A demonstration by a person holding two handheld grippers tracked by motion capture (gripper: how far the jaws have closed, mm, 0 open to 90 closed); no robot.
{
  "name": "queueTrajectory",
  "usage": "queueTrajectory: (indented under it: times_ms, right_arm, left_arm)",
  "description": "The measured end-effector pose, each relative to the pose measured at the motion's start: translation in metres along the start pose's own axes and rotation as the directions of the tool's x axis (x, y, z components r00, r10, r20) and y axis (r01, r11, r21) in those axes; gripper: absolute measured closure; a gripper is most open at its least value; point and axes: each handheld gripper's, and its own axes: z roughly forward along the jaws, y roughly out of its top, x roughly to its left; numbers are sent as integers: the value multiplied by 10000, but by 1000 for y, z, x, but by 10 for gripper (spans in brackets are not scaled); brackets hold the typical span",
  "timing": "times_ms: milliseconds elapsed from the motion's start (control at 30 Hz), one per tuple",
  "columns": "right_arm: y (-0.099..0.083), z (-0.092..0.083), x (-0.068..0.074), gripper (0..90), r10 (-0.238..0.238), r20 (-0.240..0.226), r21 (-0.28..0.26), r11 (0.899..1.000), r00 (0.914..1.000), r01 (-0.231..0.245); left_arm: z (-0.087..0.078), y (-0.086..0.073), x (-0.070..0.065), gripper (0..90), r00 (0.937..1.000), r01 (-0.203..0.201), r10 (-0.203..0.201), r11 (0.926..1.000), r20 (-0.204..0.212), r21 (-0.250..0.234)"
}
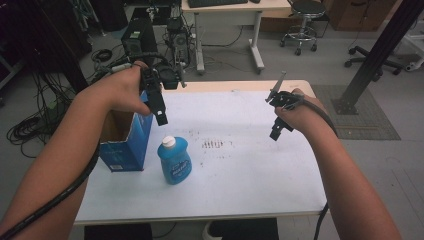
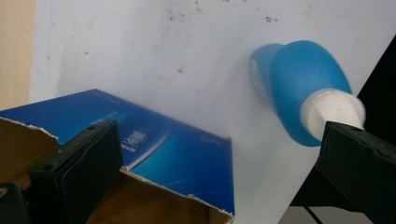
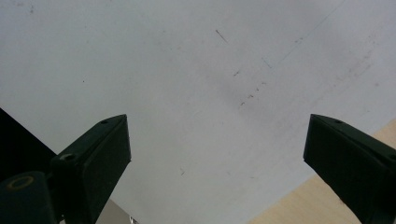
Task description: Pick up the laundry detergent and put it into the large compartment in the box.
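A blue bottle with a white cap [image 1: 174, 160] stands upright on the white table [image 1: 250, 165], left of centre. An open blue cardboard box [image 1: 126, 142] stands just left of it, at the table's left edge. My left gripper [image 1: 161, 117] hangs open above the gap between box and bottle, holding nothing. In the left gripper view the bottle [image 2: 299, 95] lies between the wide jaws toward the right, and the box [image 2: 154, 149] toward the left. My right gripper [image 1: 276, 132] is held open over the bare right part of the table [image 3: 196, 93], well away from both objects.
Brown smudges [image 1: 215, 144] mark the tabletop's middle. Beyond the table stand a desk [image 1: 227, 30], computer towers [image 1: 139, 35], a stool [image 1: 302, 22] and floor cables [image 1: 30, 125]. A black post [image 1: 380, 50] rises at the right.
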Motion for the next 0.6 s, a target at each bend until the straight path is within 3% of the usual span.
queueTrajectory:
  times_ms: [200, 600]
  right_arm:
    - [-2, -2, 0, 72, -42, 23, -64, 10000, 10000, 42]
    - [-3, -1, 2, 72, -30, 7, -134, 9999, 10000, 30]
  left_arm:
    - [-2, 4, -13, 4, 9997, -44, 44, 10000, 244, -17]
    - [-1, 6, -27, 2, 9994, 243, -246, 9996, 248, 150]
